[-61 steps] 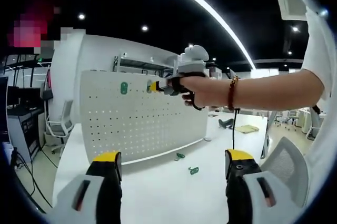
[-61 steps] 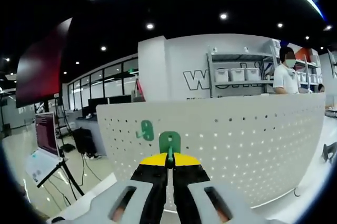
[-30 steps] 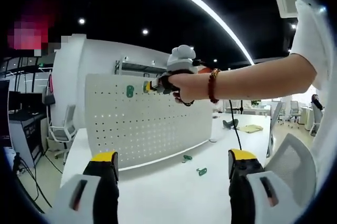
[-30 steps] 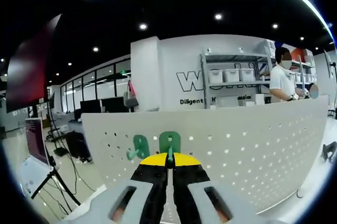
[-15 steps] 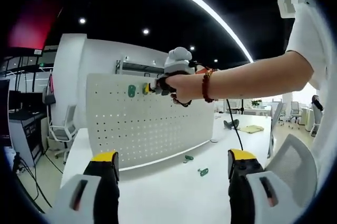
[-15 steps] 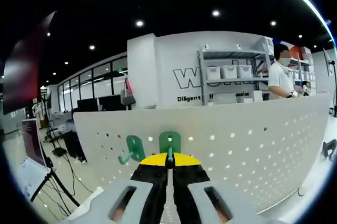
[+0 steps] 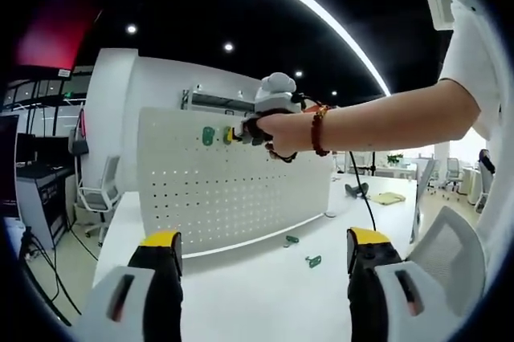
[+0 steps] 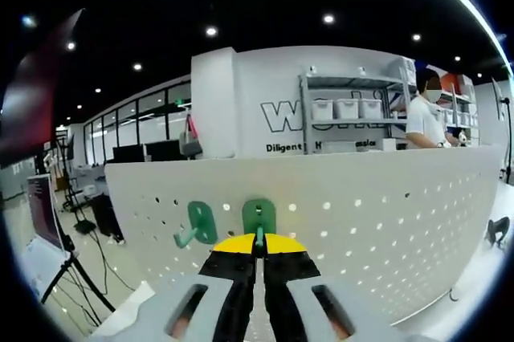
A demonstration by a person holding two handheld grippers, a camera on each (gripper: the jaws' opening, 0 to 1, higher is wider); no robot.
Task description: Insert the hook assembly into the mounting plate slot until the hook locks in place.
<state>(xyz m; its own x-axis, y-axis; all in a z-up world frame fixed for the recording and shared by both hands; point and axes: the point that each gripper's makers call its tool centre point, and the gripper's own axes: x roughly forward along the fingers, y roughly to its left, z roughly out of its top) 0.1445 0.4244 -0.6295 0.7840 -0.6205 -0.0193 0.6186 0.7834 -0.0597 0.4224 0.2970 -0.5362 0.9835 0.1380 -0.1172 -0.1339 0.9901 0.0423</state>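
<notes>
A white pegboard mounting plate (image 7: 233, 197) (image 8: 385, 213) stands upright on the white table (image 7: 265, 294). My right gripper (image 8: 257, 239) is shut on a green hook (image 8: 259, 215), held against the plate near its top edge. A second green hook (image 8: 197, 224) (image 7: 208, 135) hangs on the plate just to its left. The right gripper (image 7: 234, 134), held in a person's hand (image 7: 281, 129), reaches in from the right in the left gripper view. My left gripper (image 7: 255, 246) is open, low over the table, with nothing between its jaws.
Two loose green hooks (image 7: 292, 239) (image 7: 314, 261) lie on the table before the plate. A white chair back (image 7: 446, 250) is at the right. Behind the plate are shelves with bins (image 8: 349, 113) and a standing person (image 8: 430, 117). An office chair (image 7: 100, 193) is at left.
The right gripper with its hook has moved closer to the hook hanging on the plate, which now sits nearer and larger. The left gripper has hardly moved.
</notes>
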